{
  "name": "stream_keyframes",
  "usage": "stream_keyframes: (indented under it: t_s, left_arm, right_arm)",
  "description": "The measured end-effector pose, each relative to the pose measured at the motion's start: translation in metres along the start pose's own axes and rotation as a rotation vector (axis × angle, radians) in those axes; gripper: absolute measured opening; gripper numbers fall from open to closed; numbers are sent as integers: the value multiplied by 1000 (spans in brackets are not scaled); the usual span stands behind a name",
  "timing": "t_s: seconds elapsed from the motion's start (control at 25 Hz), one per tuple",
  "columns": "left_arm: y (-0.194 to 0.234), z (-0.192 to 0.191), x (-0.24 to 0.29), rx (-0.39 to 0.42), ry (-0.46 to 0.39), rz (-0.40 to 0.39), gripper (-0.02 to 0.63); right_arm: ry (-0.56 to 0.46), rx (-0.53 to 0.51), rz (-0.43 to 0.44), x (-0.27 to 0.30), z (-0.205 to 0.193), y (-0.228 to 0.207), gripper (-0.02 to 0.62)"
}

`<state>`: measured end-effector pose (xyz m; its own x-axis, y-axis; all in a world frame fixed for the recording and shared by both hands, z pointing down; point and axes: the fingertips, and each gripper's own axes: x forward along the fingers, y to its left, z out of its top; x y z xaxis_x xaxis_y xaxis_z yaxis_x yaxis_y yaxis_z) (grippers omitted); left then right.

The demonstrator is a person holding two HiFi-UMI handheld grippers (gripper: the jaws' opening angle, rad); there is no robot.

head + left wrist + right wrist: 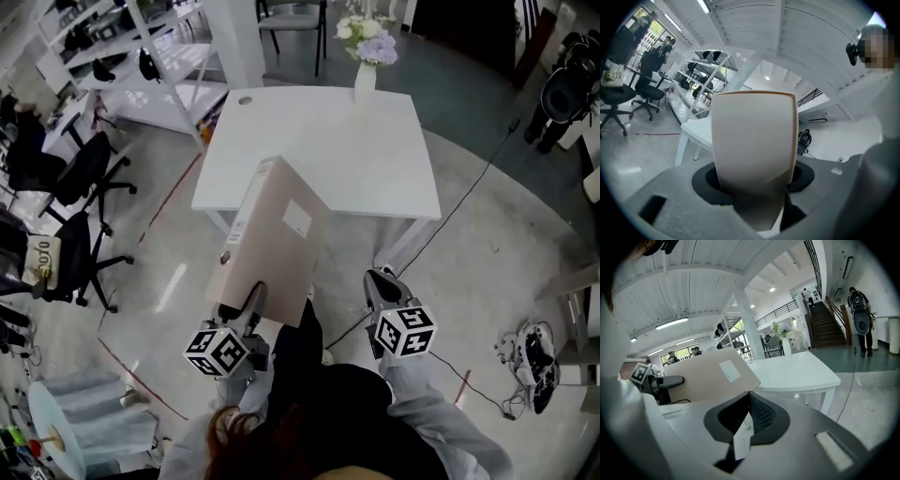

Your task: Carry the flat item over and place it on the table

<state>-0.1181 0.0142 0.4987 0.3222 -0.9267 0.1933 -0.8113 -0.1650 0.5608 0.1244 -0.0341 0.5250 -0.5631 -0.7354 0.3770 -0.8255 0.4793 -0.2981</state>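
Gripping a beige binder [272,234] near the white table [375,159]
Its lower edge sits pinched in the left gripper [246,307]; the right gripper [378,279] is pressed together, empty (white label [297,217] unreadable).

Beige binder [272,239], tilted, aloft near white table [375,169]

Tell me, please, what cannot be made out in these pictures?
- Print on the label of the binder: too small, head view.
- Front edge of the table: partly hidden behind the binder, head view.
- Top of the table: mostly hidden behind the binder, left gripper view.
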Motion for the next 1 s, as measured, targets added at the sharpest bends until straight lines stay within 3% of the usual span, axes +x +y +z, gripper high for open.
stream_keyframes:
  t_s: [0.2,0.44,0.64,1.0]
  left_arm:
    - [13,25,55,25,7,-10,273]
    - [32,82,133,136,21,-23,273]
    - [52,119,185,99,9,-71,273]
    - [87,153,255,83,34,-130,273]
  right_arm:
    - [-5,-4,-16,46,32,-20,12]
    - [-42,-20,-46,111,100,-39,12]
    - [-51,-28,-71,158,133,-48,12]
    - [-66,-26,-126,222,164,-63,12]
